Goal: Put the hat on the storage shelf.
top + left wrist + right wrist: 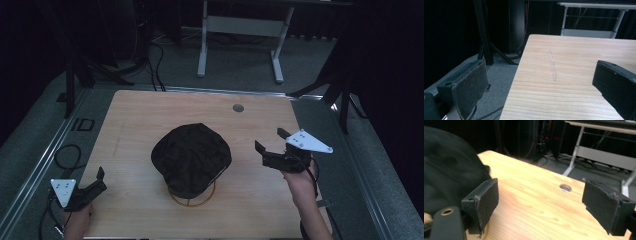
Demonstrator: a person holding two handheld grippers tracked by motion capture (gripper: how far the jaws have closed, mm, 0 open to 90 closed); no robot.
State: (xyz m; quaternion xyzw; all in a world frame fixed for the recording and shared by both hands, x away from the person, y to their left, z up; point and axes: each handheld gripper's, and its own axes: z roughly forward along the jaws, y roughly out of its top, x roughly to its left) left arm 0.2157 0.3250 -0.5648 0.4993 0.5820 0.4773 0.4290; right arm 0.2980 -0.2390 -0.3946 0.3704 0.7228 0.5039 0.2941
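My right gripper (pixel 270 141) has its jaws spread wide with nothing between them, just to the right of the black cap (pixel 191 156), apart from it. My left gripper (pixel 94 182) is spread and empty too, at the table's (pixel 150 107) near left corner, well away. The cap sits mid-table on a wire stand (pixel 192 200).

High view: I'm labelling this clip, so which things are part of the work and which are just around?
In the work:
- cap, on a wire stand
- right gripper, open beside the cap
- left gripper, open at the table's near left corner

Just around:
- table hole
- white desk frame behind
- floor cables
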